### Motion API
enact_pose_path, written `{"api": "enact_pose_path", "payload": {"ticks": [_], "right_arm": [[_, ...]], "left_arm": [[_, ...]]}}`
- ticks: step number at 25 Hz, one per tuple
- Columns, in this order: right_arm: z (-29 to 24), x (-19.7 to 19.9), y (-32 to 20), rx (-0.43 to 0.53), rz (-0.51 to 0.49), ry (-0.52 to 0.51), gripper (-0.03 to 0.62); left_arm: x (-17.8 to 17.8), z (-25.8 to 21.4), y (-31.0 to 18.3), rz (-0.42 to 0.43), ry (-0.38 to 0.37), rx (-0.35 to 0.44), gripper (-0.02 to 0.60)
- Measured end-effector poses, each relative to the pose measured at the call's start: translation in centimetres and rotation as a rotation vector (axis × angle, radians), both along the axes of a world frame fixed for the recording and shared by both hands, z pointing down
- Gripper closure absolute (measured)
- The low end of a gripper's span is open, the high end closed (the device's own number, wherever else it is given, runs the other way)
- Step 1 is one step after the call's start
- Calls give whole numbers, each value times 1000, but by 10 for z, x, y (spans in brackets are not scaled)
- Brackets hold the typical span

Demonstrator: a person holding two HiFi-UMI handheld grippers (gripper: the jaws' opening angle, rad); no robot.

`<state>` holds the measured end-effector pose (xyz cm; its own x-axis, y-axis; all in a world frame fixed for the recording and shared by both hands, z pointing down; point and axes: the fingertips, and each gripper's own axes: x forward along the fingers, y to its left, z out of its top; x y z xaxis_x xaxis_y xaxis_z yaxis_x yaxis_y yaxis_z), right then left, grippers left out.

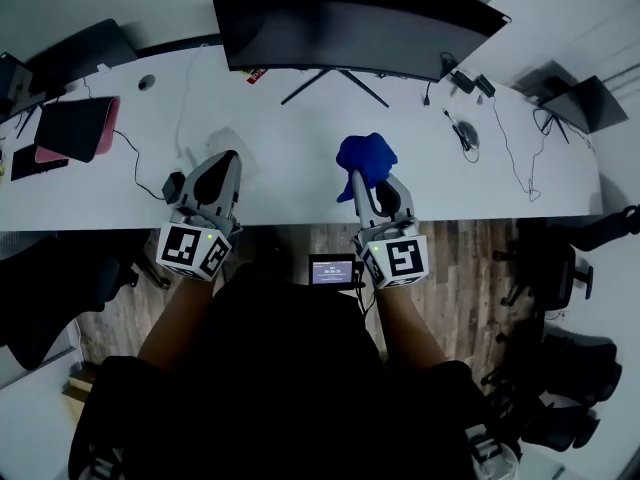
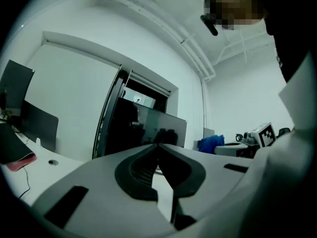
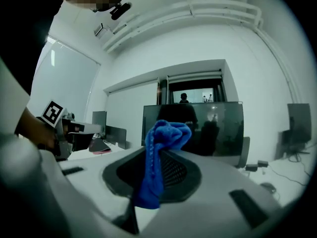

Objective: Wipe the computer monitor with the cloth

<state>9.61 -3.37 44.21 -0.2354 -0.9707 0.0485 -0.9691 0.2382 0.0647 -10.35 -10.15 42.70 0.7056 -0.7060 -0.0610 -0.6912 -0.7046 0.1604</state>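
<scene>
Above the near edge of the white tabletop [image 1: 300, 173], both grippers are held low, facing the dark monitor [image 1: 350, 28] and well apart from it. The right gripper [image 1: 375, 190] has its fingers [image 3: 182, 172] clamped on the blue cloth [image 1: 366, 156], which bunches above the tips while a tail hangs below. The left gripper [image 1: 226, 166] has its fingers [image 2: 134, 171] closed tip to tip, with nothing between them. Wiping appears not yet begun. Assessment: the right gripper should rise and lead with the bunched wad, so that fabric and not hard fingertips meets the screen. Light, overlapping passes are advisable, since the monitor stands on slim splayed legs and may rock. The grip takes only a narrow fold, so dragging could pull the cloth free.
</scene>
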Motion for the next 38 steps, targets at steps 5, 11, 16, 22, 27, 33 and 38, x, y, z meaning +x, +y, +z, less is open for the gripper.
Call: {"api": "enact_pose_path", "payload": {"ticks": [5, 11, 16, 22, 27, 33, 38], "right_arm": [[25, 5, 80, -52, 5, -5, 530], [37, 15, 174, -49, 44, -44, 530], [39, 8, 234, -48, 57, -84, 530], [45, -21, 274, -68, 57, -92, 530], [47, -55, 291, -82, 77, -77, 530], [45, -113, 317, -98, 135, -73, 530], [54, -168, 336, -111, 146, -74, 530]], "left_arm": [[19, 20, 83, 23, -20, -11, 586], [18, 40, 178, 25, -40, -44, 588], [5, 30, 240, 54, -56, -27, 588], [-20, 28, 276, 78, -79, -26, 586], [-53, 38, 291, 85, -68, -50, 586], [-113, 37, 304, 93, -62, -54, 586], [-166, 44, 315, 102, -62, -73, 587]]}}
